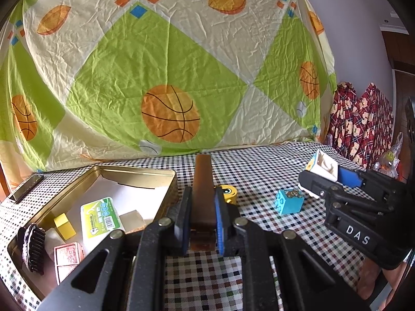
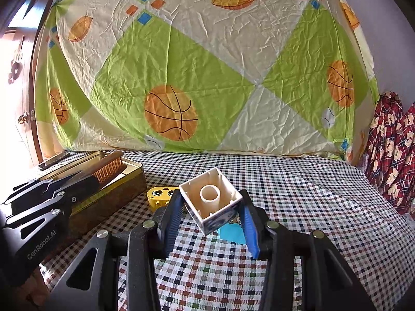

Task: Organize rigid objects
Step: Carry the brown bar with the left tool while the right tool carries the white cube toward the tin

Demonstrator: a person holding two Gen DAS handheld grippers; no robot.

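The left tongs clamp the stiff wooden brush by its handle, while the right tongs pinch the light, hollow, slippery white block at twelve o'clock by its side walls.

Checked tablecloth carries tin, yellow block, blue block.

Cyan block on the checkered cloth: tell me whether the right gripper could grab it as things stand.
Probably not yet. The right gripper is shut on a white block, so its jaws are occupied, though the cyan block lies uncovered just beneath it.
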